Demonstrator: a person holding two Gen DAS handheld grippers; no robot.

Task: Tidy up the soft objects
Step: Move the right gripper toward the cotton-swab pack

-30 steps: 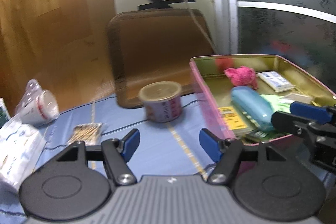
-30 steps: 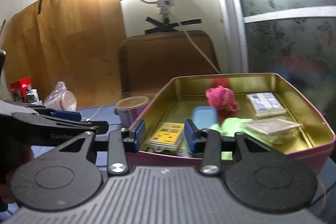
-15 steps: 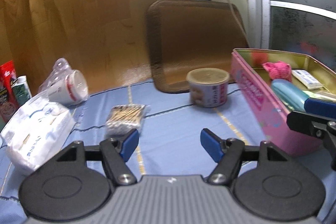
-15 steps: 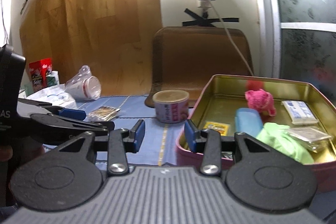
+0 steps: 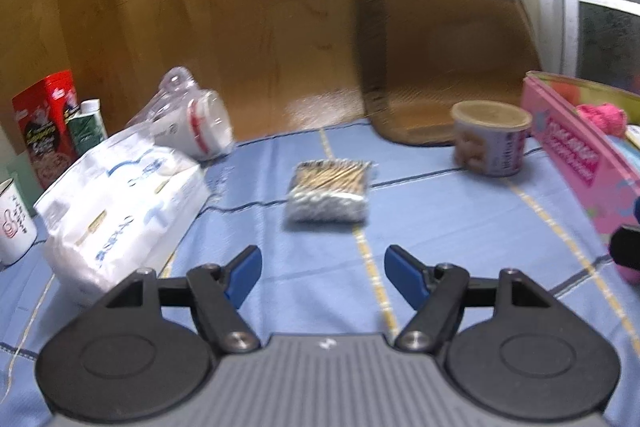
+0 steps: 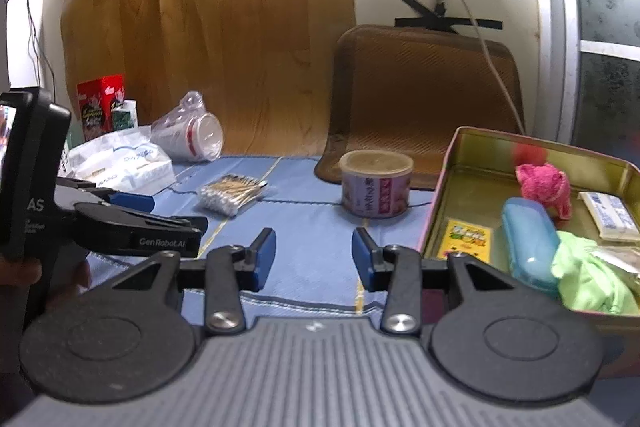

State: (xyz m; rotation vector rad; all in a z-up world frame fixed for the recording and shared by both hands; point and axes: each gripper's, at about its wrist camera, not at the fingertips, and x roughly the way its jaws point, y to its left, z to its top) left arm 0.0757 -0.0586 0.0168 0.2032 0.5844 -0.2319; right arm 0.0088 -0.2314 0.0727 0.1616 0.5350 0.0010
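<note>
**Both grippers empty above the blue cloth**

The left gripper [image 5: 322, 277] has just been opening its jaws; nothing lies between them. The right gripper [image 6: 314, 253] stands partly open, empty. The cotton swab packet [image 5: 329, 190] lies mid-cloth; the pink tin [image 6: 456, 179] occupies the right edge.

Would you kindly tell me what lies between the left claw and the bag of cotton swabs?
Nothing: only bare blue cloth separates the open left claw from the swab bag, as the left wrist view shows.
</note>
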